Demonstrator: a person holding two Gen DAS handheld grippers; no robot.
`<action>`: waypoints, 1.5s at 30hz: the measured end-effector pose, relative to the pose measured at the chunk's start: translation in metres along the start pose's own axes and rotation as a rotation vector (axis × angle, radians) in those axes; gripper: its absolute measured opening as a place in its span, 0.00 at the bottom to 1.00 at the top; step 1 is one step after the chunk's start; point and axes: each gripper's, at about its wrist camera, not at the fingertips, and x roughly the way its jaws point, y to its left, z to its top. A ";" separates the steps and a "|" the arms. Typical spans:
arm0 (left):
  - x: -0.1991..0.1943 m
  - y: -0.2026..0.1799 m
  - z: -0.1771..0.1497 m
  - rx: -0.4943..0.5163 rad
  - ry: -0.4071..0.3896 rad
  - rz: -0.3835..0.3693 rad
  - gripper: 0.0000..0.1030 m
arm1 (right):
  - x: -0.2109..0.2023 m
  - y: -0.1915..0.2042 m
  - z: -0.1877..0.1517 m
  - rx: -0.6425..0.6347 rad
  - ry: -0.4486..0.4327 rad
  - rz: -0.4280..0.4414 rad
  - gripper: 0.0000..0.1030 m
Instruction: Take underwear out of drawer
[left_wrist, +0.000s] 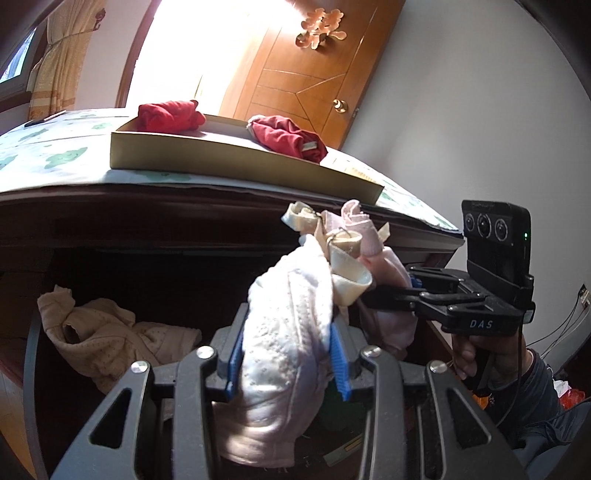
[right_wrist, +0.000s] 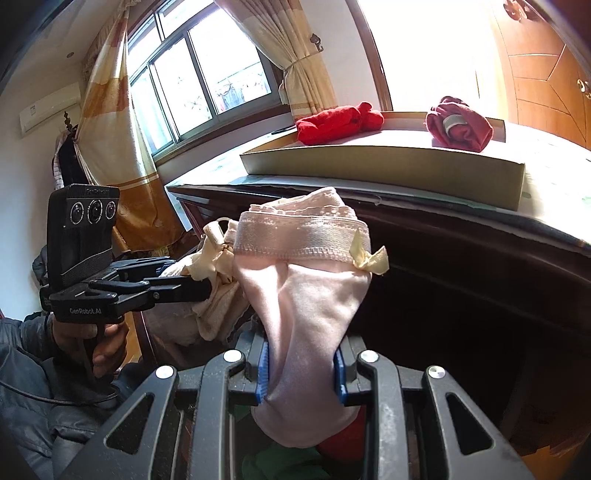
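My left gripper (left_wrist: 286, 354) is shut on a white padded bra (left_wrist: 291, 314) with cream straps, held up in front of the dark open drawer (left_wrist: 155, 280). My right gripper (right_wrist: 301, 373) is shut on pink underwear (right_wrist: 310, 295) with a lace waistband and a cream bow. In the left wrist view the right gripper (left_wrist: 388, 291) comes in from the right with the pink underwear (left_wrist: 369, 236) bunched next to the bra. In the right wrist view the left gripper (right_wrist: 199, 288) holds the bra (right_wrist: 218, 295) at the left.
A beige garment (left_wrist: 107, 339) lies in the drawer at the left. On the cloth-covered dresser top (left_wrist: 55, 155) stands a flat cardboard tray (left_wrist: 229, 162) with two red garments (left_wrist: 170, 116) (left_wrist: 291, 136). A wooden door (left_wrist: 306, 81), curtains and a window (right_wrist: 199, 81) lie behind.
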 end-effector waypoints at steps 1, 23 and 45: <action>-0.001 0.000 0.000 0.000 -0.008 0.005 0.36 | -0.001 0.001 0.000 -0.008 -0.008 -0.001 0.28; -0.016 -0.006 -0.002 0.054 -0.154 0.059 0.36 | -0.022 0.015 -0.003 -0.092 -0.138 -0.026 0.28; -0.020 -0.009 -0.003 0.093 -0.207 0.160 0.36 | -0.047 0.024 -0.012 -0.118 -0.259 -0.038 0.28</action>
